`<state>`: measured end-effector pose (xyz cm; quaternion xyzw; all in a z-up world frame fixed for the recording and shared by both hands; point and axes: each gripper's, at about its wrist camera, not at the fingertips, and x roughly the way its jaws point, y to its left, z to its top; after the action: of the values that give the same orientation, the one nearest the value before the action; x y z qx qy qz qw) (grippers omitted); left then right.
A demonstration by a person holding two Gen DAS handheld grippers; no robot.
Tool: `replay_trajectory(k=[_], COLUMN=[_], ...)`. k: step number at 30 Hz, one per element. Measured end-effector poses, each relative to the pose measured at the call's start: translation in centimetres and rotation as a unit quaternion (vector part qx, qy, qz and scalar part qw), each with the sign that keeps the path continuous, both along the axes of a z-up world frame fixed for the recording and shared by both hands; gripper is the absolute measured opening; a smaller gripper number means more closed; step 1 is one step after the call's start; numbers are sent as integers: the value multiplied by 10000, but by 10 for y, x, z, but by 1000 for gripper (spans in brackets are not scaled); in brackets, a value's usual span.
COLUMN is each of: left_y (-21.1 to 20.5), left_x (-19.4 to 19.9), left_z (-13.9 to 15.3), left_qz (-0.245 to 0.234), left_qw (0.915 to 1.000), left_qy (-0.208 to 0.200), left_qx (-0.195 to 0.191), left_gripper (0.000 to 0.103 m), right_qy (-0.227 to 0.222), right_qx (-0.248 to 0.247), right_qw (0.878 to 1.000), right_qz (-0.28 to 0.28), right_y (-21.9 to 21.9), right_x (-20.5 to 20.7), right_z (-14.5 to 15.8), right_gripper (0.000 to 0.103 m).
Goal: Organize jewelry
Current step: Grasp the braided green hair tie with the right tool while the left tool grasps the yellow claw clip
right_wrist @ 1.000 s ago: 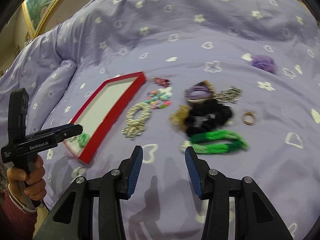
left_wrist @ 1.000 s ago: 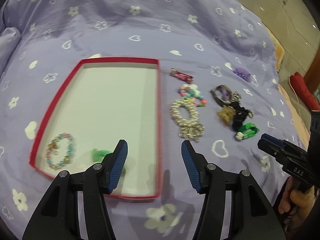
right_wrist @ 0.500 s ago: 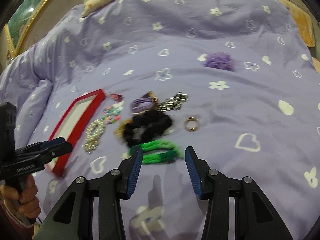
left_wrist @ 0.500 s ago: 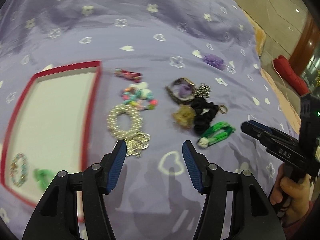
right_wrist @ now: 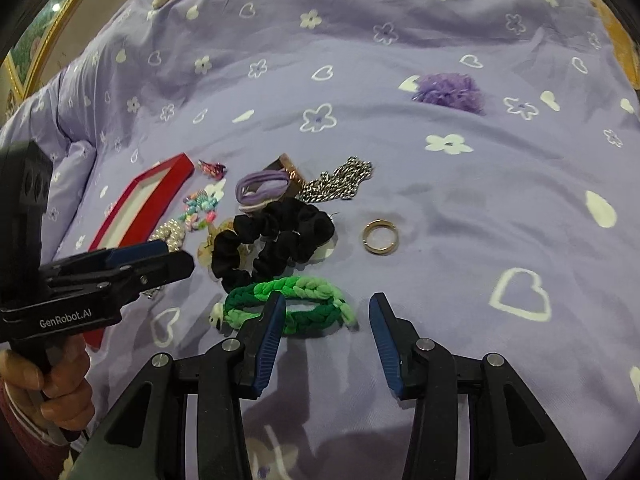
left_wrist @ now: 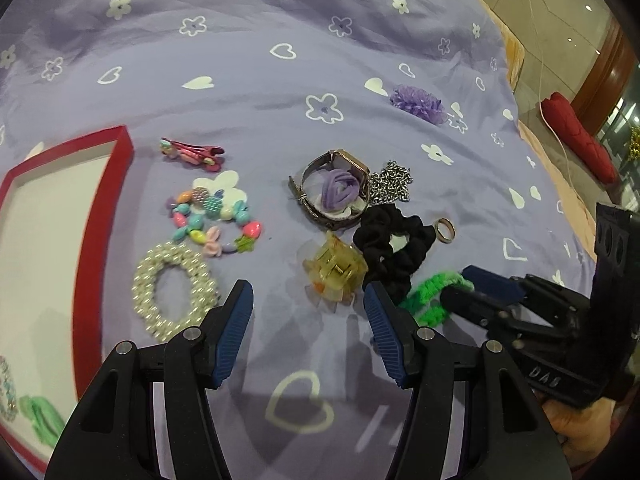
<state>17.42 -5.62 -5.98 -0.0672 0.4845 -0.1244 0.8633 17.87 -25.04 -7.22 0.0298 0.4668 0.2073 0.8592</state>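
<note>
In the left wrist view, the red tray (left_wrist: pixel 102 216) at far left holds only two pieces, a beaded bracelet (left_wrist: pixel 6 390) and a green band (left_wrist: pixel 42 416); pearl bracelet (left_wrist: pixel 174 288), yellow claw clip (left_wrist: pixel 334 270) and about ten more lie on the bedspread (left_wrist: pixel 240 60), so I'd judge most work left, left gripper (left_wrist: pixel 308 308) wide and empty. In the right wrist view, the right gripper (right_wrist: pixel 326 320) is wide, empty, just short of the green braided band (right_wrist: pixel 288 306), gold ring (right_wrist: pixel 380 237) beyond.
</note>
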Motion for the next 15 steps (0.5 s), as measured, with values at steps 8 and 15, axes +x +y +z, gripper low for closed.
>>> replay_trajectory(k=[8, 15], left_y=[-9, -14], left_x=[18, 26], left_z=[-3, -11], left_qz=[-65, -143], left_qw=[9999, 9996], left_qy=[-37, -3], left_qx=[-154, -254], left_gripper=[57, 43], right_qy=[-116, -73], right_qx=[-190, 50], right_qw=[9997, 9996], right_qz=[-68, -255], right_y=[-4, -19], right_x=[-2, -3], right_z=[0, 6], right_gripper=[11, 11])
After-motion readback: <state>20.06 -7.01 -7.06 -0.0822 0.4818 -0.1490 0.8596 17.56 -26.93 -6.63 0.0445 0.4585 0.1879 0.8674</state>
